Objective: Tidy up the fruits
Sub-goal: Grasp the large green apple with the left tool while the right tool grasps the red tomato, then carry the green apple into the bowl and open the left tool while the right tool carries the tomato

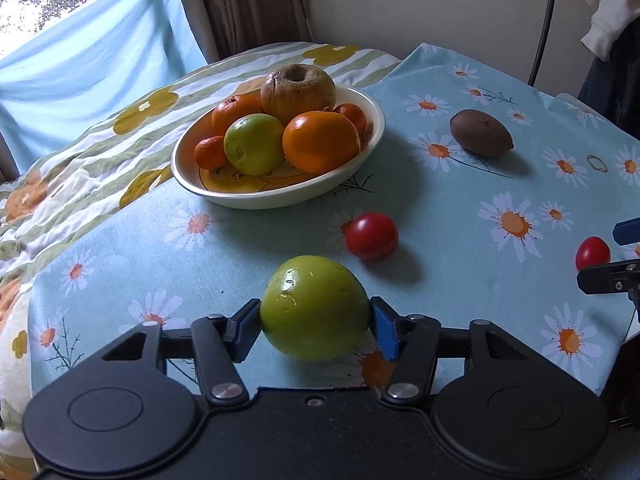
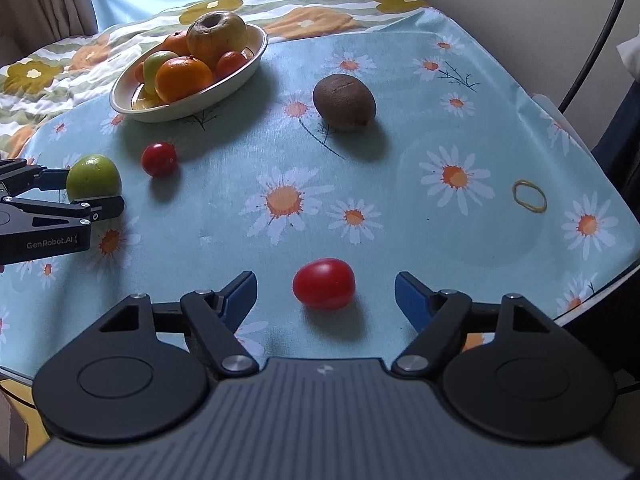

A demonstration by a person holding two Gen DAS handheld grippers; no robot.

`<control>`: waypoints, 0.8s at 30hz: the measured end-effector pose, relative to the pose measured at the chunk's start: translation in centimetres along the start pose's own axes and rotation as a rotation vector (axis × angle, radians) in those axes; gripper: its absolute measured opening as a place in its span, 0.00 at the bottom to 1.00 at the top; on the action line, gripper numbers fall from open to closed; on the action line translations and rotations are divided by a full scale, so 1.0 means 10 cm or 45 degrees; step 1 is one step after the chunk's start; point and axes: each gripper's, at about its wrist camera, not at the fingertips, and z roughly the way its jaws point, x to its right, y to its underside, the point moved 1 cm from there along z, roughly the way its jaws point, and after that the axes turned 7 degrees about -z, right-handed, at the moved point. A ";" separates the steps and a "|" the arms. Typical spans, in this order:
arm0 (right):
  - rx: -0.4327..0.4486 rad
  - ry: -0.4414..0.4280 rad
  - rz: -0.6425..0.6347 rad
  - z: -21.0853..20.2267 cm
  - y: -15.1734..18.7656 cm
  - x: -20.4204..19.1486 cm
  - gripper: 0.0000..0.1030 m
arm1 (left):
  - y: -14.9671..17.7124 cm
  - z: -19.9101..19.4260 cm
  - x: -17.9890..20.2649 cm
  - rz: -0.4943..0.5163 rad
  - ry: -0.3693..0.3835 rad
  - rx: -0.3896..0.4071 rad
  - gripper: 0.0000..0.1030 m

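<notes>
My left gripper (image 1: 316,324) is shut on a green apple (image 1: 314,306), low over the daisy tablecloth; the apple also shows in the right wrist view (image 2: 94,176). My right gripper (image 2: 325,294) is open, its jaws on either side of a red tomato (image 2: 324,284) without touching it. A second red tomato (image 1: 372,236) lies in front of the white bowl (image 1: 280,196). The bowl holds oranges, a green apple and a brown wrinkled fruit (image 1: 298,90). A brown kiwi (image 1: 480,133) lies to the right of the bowl.
A yellow rubber band (image 2: 529,195) lies on the cloth at the right. A floral bedspread (image 1: 80,160) borders the table on the left and behind. A wall, a curtain and a dark cable (image 1: 544,20) stand at the back.
</notes>
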 end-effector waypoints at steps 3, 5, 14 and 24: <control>-0.007 0.004 -0.014 0.02 -0.01 -0.01 0.83 | 0.03 -0.02 0.07 0.041 -0.035 0.010 0.60; -0.011 0.003 -0.021 0.03 -0.01 -0.02 0.81 | 0.04 -0.03 0.08 0.043 -0.049 0.006 0.60; -0.029 -0.002 -0.061 0.10 0.00 -0.04 0.70 | 0.13 -0.11 0.03 -0.046 -0.027 -0.013 0.60; -0.042 -0.047 -0.111 0.13 -0.01 -0.03 0.48 | 0.24 -0.23 0.11 -0.155 -0.043 -0.037 0.60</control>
